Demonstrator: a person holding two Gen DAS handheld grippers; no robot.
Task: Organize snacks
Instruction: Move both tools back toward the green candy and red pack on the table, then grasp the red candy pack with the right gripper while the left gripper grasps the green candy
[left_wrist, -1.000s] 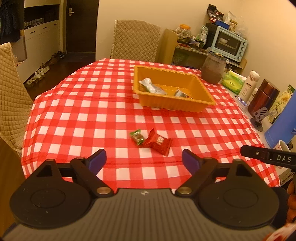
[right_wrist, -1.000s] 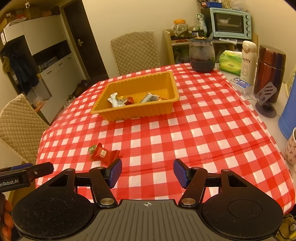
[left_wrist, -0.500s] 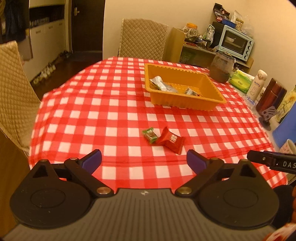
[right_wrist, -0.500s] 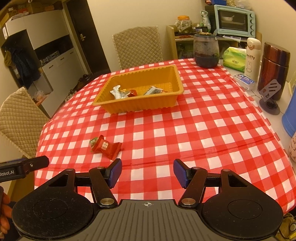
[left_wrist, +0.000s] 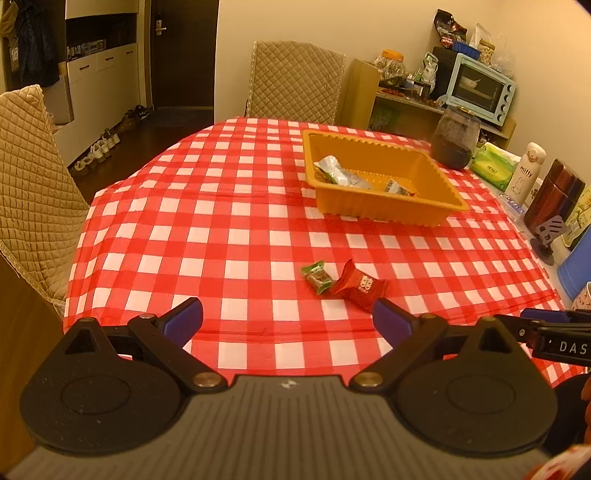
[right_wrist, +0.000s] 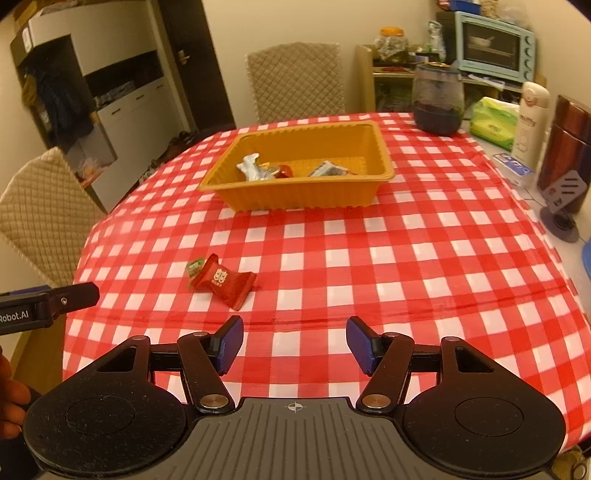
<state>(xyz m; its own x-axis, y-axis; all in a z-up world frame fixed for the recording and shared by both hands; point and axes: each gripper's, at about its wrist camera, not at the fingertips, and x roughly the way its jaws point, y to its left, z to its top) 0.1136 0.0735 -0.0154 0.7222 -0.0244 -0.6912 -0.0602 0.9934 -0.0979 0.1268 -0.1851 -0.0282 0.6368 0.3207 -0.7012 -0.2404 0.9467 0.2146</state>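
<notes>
A red wrapped snack (left_wrist: 360, 286) and a small green wrapped candy (left_wrist: 317, 277) lie side by side on the red checked tablecloth, just beyond my left gripper (left_wrist: 288, 321), which is open and empty. An orange tray (left_wrist: 376, 210) farther back holds several wrapped snacks. In the right wrist view the red snack (right_wrist: 223, 280) lies ahead and left of my right gripper (right_wrist: 294, 345), which is open and empty, with the green candy (right_wrist: 194, 266) behind it and the tray (right_wrist: 306, 195) beyond.
A dark glass jar (right_wrist: 437, 98), a green tissue pack (right_wrist: 493, 120), a white bottle (right_wrist: 532, 123) and a brown flask (right_wrist: 567, 147) stand along the table's right side. Quilted chairs (left_wrist: 33, 192) stand left and behind. The table's front edge is close.
Both grippers have moved, so the loose snacks and the tray sit a little farther right in each view. Both stay open; nothing on the table has shifted.
</notes>
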